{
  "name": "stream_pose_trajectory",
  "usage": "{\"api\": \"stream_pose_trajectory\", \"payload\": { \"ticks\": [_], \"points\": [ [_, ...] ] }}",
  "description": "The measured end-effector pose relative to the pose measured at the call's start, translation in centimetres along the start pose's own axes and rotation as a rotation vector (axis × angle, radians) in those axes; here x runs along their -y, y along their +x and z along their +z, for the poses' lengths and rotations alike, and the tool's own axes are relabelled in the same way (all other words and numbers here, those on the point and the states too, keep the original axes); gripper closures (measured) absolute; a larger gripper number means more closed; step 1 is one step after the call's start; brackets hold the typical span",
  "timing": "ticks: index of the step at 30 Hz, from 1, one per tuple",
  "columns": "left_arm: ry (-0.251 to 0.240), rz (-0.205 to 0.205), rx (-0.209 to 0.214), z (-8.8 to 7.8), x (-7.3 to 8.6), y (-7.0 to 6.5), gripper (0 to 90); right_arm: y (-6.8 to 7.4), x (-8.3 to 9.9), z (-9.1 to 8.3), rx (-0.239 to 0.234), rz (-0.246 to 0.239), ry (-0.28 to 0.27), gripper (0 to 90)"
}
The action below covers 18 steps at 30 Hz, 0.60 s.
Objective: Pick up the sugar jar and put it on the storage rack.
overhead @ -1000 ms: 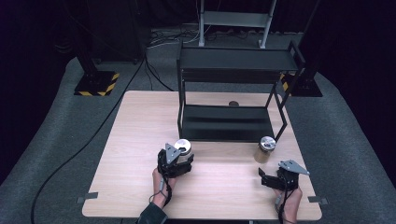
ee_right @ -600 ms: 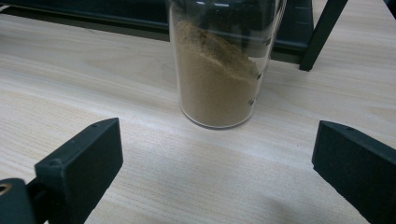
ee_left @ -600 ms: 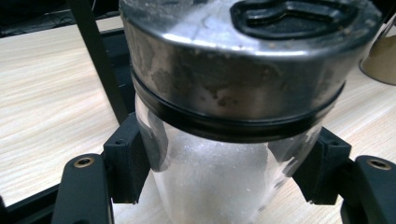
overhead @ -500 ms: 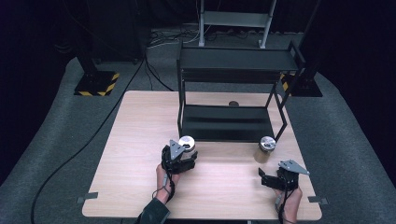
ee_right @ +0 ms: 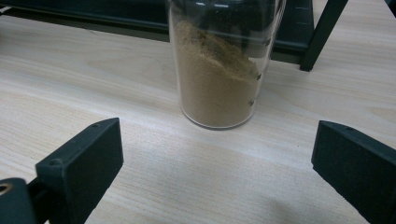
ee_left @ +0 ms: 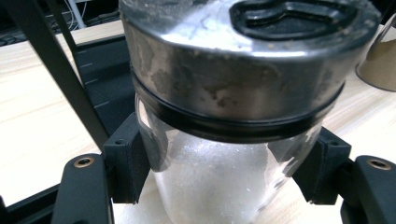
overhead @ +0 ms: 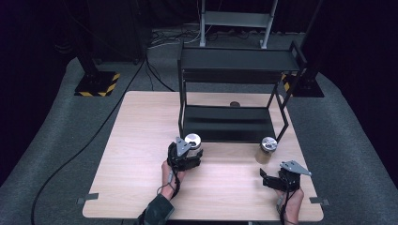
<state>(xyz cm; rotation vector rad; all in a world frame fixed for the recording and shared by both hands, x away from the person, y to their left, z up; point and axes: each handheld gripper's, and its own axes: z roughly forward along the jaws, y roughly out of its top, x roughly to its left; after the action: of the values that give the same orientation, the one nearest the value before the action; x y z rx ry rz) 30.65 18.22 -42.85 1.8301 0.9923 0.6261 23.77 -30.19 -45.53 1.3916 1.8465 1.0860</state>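
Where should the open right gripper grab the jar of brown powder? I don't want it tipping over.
Take the jar of brown powder on its straight glass wall, low down at the powder. Bring the right gripper in level from the table's near side; the jar stands upright, with the black shelf rack close behind it.

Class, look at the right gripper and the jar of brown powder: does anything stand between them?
Nothing visible does. The right gripper is open, with bare table between its jaws and the jar of brown powder, which stands before the black shelf.
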Motion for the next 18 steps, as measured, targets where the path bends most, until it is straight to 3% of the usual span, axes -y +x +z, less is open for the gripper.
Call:
{"api": "stream_pose_trajectory", "payload": {
  "ticks": [18],
  "points": [
    [-0.004, 0.011, 0.012, 1.3, -1.1, -0.2, 30.4, 0.0, 0.0, 0.0, -0.002, -0.002, -0.003, 1.2]
  ]
}}
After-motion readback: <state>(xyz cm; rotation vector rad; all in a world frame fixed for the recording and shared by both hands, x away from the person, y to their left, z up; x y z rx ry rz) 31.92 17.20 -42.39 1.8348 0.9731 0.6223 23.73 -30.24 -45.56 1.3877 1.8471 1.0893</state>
